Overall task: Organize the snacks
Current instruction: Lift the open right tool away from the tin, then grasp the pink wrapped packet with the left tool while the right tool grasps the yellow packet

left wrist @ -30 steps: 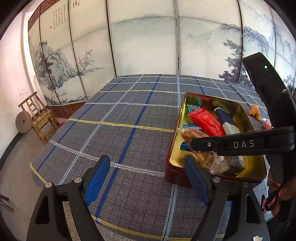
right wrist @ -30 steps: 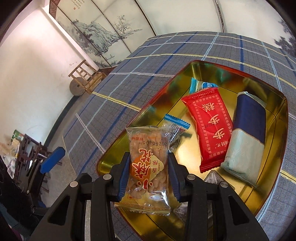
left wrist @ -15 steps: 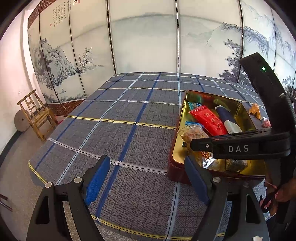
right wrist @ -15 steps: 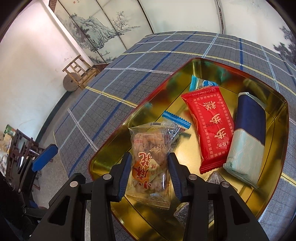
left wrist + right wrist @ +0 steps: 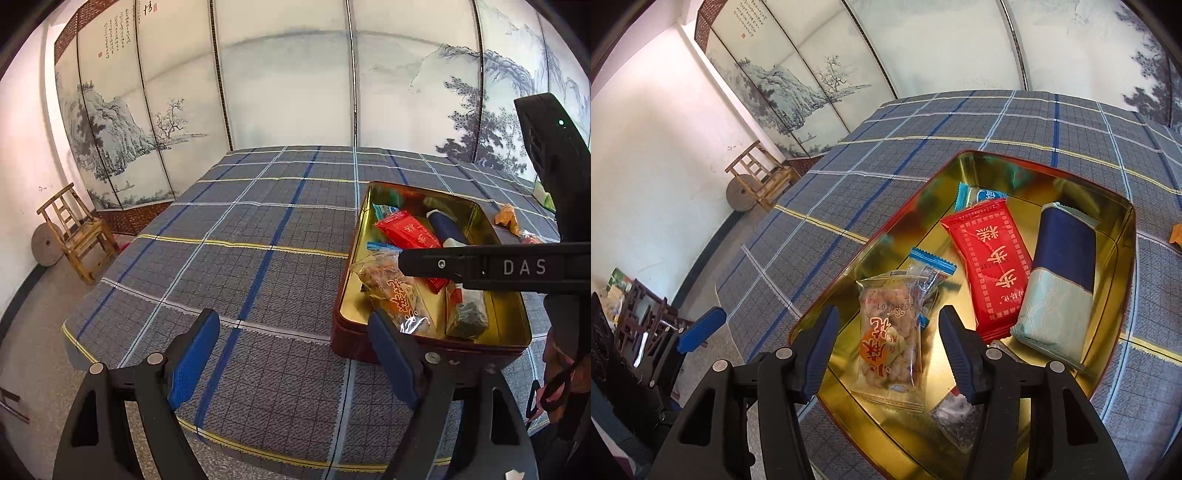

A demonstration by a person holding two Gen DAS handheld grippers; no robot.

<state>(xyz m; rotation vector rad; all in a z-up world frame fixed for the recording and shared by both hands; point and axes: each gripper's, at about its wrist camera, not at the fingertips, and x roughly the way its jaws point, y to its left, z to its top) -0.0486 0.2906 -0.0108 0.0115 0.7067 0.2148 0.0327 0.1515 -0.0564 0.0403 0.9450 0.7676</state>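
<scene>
We see the clear plastic packet of fried brown snacks with an orange label [image 5: 892,341] lying in the gold-lined rectangular tin with a dark red outside [image 5: 1123,280], directly between the spread blue pads of our right tool [image 5: 886,349], touching neither pad; that tool is wide open and holds nothing. Just beyond the packet's far end a small clear wrapper with blue crimped ends [image 5: 929,267] is tucked under it. Ahead and to the right of this tool lie a red packet with white characters [image 5: 991,264], a navy and pale green pouch [image 5: 1058,280] beside it, and a light blue packet [image 5: 975,194] at the tin's far end (partly under the red one). A small dark packet [image 5: 955,417] sits under the right pad.

Our left tool [image 5: 291,360] is also wide open and empty, above the grey plaid cloth on the bench [image 5: 236,236], with the tin just beyond its right pad. Orange-wrapped sweets [image 5: 508,218] lie on the cloth past the tin.
</scene>
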